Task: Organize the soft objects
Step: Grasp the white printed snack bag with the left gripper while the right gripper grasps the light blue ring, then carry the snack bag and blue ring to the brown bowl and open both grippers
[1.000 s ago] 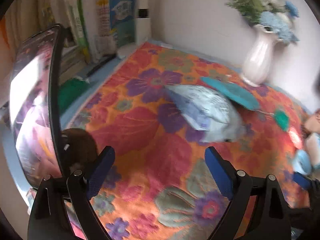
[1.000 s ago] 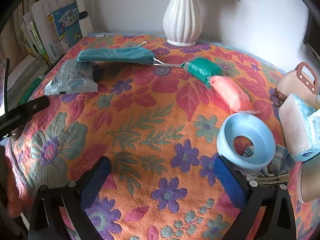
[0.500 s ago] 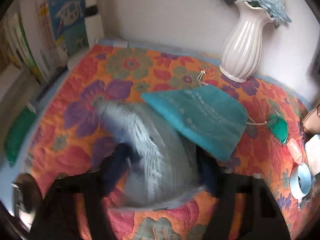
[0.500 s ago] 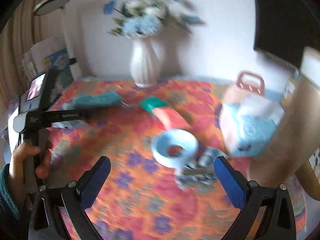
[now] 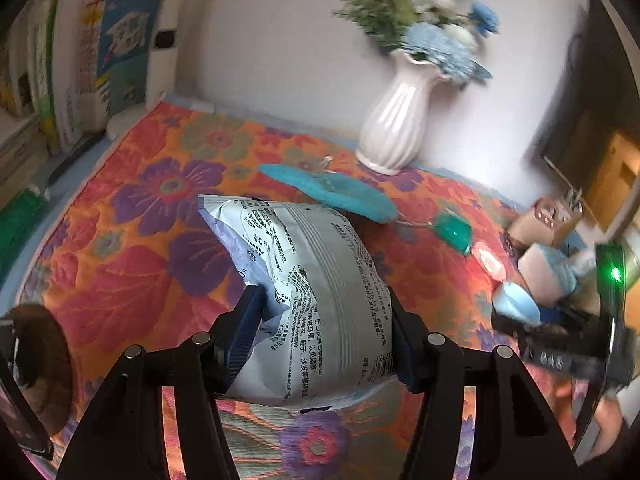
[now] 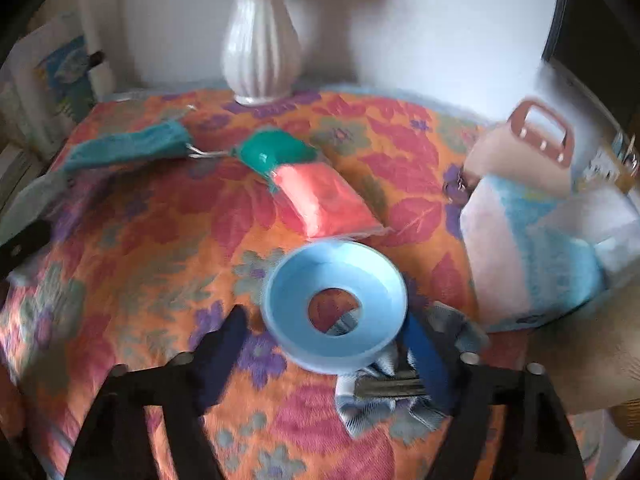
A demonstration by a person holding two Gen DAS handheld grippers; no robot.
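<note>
A white-grey printed soft packet [image 5: 320, 280] lies on the floral cloth [image 5: 132, 264] between the fingers of my left gripper [image 5: 322, 330]. Its jaws are closing and both pads press into the creased packet. In the right wrist view a light blue ring [image 6: 296, 280] rests partly on a grey-blue cloth with a clip [image 6: 380, 404]. My right gripper [image 6: 325, 316] straddles the ring with its jaws closing; the left finger stands apart from the rim. A teal pouch [image 6: 128, 150], a green packet [image 6: 276, 152] and a pink packet [image 6: 324, 200] lie behind.
A white vase [image 5: 396, 120] of flowers stands at the back by the wall. Books [image 5: 60, 72] line the left side. A blue-and-white tissue pack [image 6: 532, 248] and a pink bag with a handle [image 6: 520, 152] sit at the right.
My left gripper moved forward over the printed packet and closed on it. My right gripper swung up, then tipped back down over the blue ring, and its jaws narrowed.
</note>
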